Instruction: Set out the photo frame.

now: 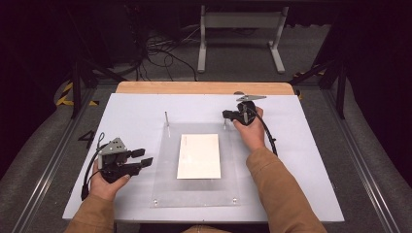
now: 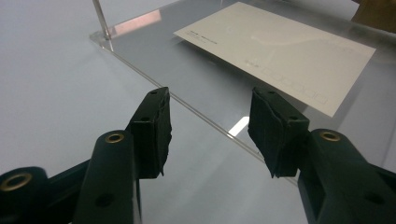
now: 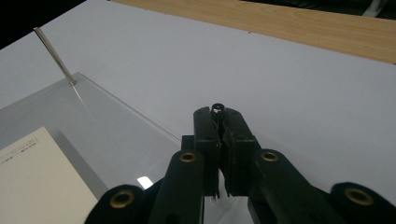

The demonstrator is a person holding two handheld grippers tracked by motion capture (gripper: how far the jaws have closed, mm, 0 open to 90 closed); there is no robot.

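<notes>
A clear acrylic plate [image 1: 165, 184] lies in the middle of the white board, with a cream card [image 1: 199, 156] flat on it. A thin metal pin [image 1: 166, 118] stands upright at the plate's far left corner. My right gripper [image 1: 226, 115] is at the far right corner, shut on the top of a second upright pin [image 1: 224, 123]; its round tip [image 3: 217, 108] shows between the closed jaws of my right gripper [image 3: 218, 116]. My left gripper [image 1: 145, 158] hovers open beside the plate's left edge. The left gripper [image 2: 210, 133] holds nothing, and the card [image 2: 280, 51] lies beyond it.
The white board [image 1: 136, 109] rests on a wooden table [image 1: 204, 88] whose far edge shows. Small fittings mark the plate's near corners [image 1: 155, 201]. The far pin [image 3: 53, 55] and the card [image 3: 32, 177] lie left of my right gripper. A metal frame [image 1: 240, 22] stands on the floor behind.
</notes>
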